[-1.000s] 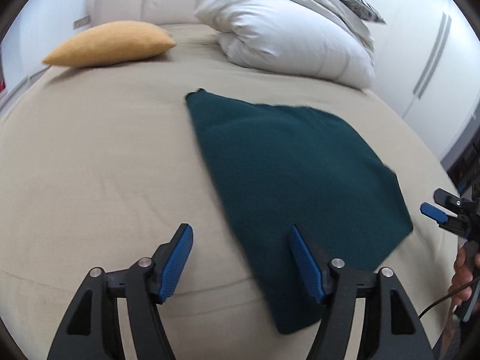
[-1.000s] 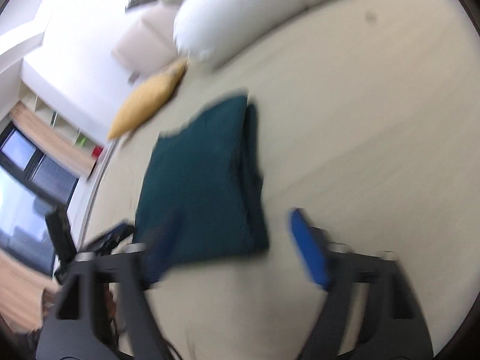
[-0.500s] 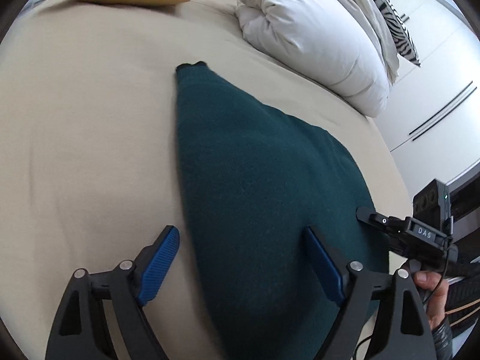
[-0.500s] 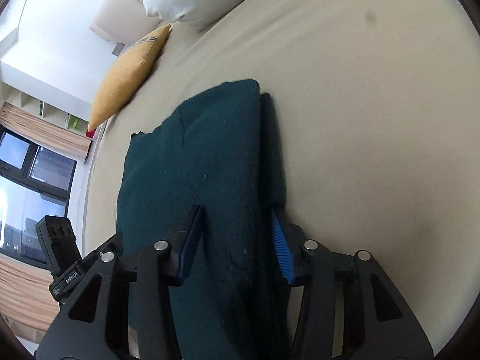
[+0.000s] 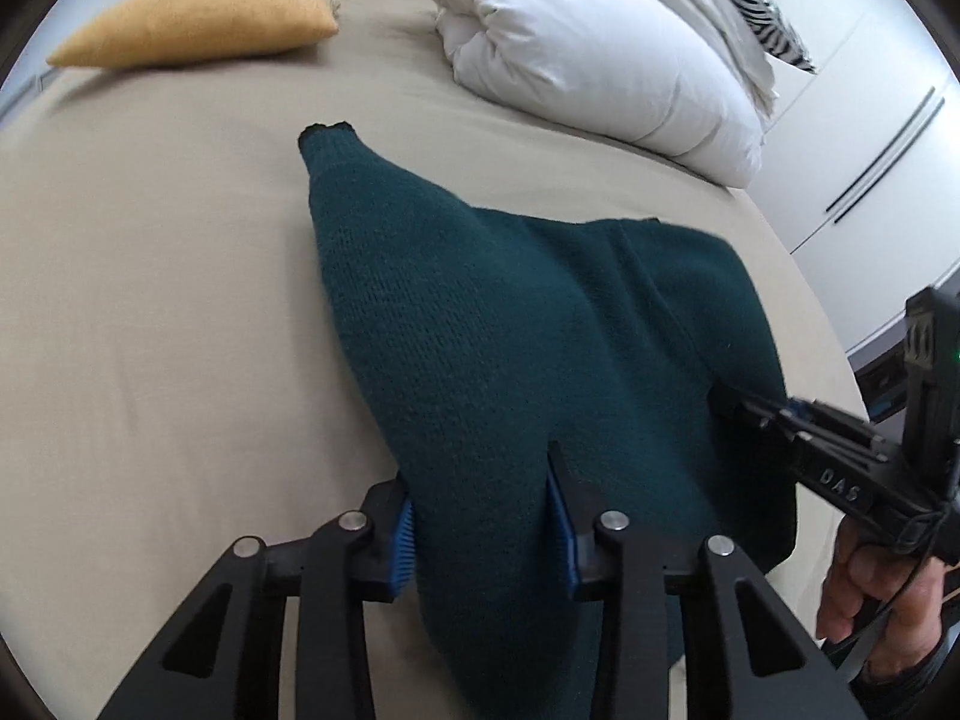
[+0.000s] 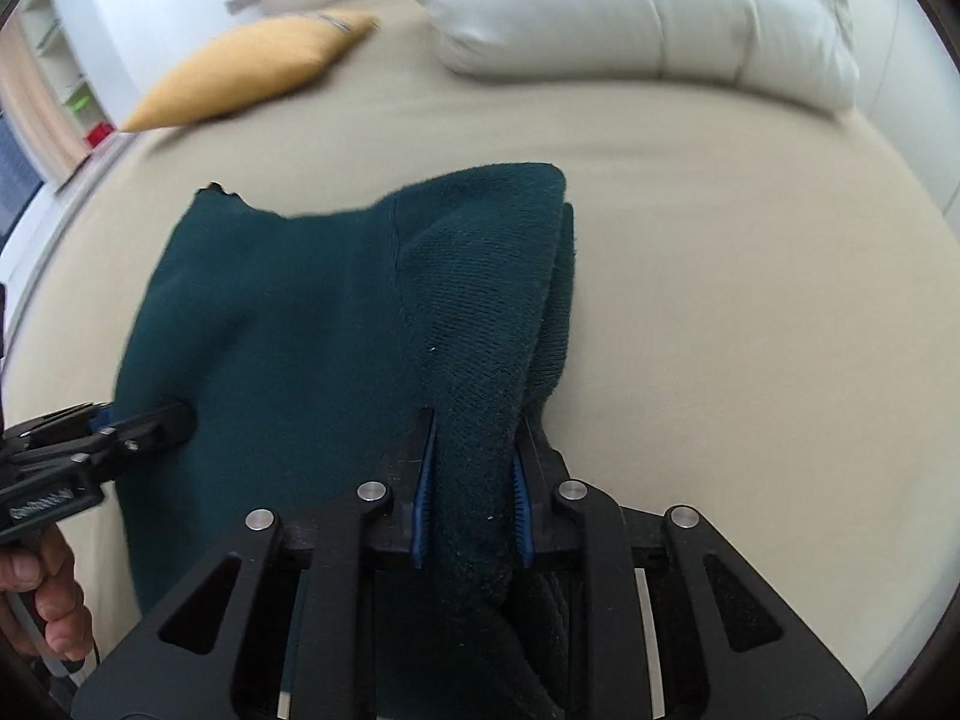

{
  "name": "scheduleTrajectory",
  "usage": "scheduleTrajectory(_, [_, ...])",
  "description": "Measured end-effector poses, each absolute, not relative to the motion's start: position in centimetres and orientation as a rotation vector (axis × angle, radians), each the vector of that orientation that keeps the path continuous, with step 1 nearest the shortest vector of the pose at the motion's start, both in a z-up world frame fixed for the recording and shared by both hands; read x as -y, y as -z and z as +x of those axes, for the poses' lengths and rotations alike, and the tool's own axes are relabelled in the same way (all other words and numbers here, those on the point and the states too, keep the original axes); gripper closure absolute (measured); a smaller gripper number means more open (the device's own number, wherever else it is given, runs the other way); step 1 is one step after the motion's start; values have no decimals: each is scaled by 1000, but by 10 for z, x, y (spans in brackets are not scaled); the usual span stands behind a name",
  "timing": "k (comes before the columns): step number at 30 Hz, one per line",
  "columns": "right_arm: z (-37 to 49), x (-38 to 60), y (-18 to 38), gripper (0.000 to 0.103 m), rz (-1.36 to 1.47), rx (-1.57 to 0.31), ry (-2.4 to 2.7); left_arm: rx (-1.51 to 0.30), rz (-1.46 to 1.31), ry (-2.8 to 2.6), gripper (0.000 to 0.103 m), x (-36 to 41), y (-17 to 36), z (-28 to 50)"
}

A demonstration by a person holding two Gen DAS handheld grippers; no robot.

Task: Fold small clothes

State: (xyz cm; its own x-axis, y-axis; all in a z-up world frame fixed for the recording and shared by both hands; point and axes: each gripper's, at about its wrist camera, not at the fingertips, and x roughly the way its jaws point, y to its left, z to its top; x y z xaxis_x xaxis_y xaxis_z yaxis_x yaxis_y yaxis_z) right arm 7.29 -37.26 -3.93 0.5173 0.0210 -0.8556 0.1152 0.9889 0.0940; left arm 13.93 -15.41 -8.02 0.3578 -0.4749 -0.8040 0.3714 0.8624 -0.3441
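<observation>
The left gripper (image 5: 480,516) has just been closing and now pinches the near edge of the dark green knit garment (image 5: 510,330). The right gripper (image 6: 471,480) has closed likewise, its pads clamped on the thicker folded edge at the garment's five o'clock corner. A second ago both stood spread above the cloth lying flat on the beige bed (image 5: 150,300); now the near edge bunches upward. Likely the next fold, toward twelve o'clock, can begin.
</observation>
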Motion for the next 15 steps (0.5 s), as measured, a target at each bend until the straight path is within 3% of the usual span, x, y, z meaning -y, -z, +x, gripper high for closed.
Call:
scheduleTrajectory(8, [-1,273,-9,84,75,-950,-87,-993,-64,531,65,70,31,66])
scheduleTrajectory(15, [-36,198,-20,84,122,-944,-227,-941,-30,487,65,-4,10,9])
